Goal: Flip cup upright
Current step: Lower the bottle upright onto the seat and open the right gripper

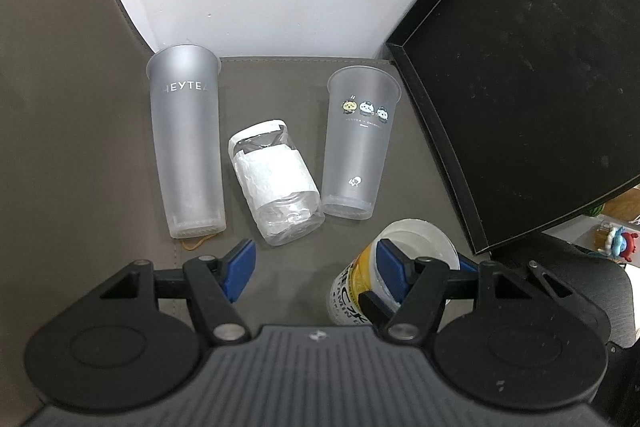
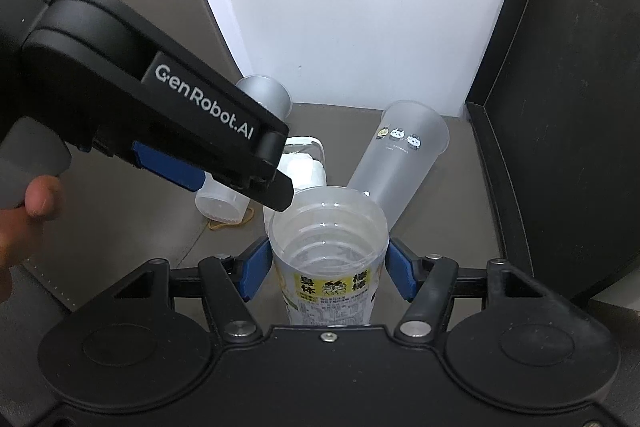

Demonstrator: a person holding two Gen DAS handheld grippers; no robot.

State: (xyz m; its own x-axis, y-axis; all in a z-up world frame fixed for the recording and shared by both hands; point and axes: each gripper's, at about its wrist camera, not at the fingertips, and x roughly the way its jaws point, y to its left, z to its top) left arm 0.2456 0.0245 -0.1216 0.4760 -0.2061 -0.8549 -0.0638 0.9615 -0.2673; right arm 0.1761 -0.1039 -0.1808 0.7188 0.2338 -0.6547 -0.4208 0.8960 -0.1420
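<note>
A clear cup with a yellow label [image 2: 332,287] stands upright, mouth up, with my right gripper [image 2: 328,259] shut on its sides, blue pads on either flank. In the left wrist view this yellow-labelled cup [image 1: 352,291] is at the lower right. My left gripper [image 1: 316,255] is open, and its right finger [image 1: 390,267] lies over the cup's rim. From the right wrist view, the left gripper [image 2: 276,187] comes in from the left, its black fingertip [image 2: 280,197] at the rim.
Three more containers lie on the grey mat [image 1: 100,147]: a frosted HEYTEA cup [image 1: 186,147], a clear jar with white paper [image 1: 276,183] and a frosted cat-print cup [image 1: 360,147]. A black tray [image 1: 520,67] fills the right side. A hand [image 2: 36,199] holds the left gripper.
</note>
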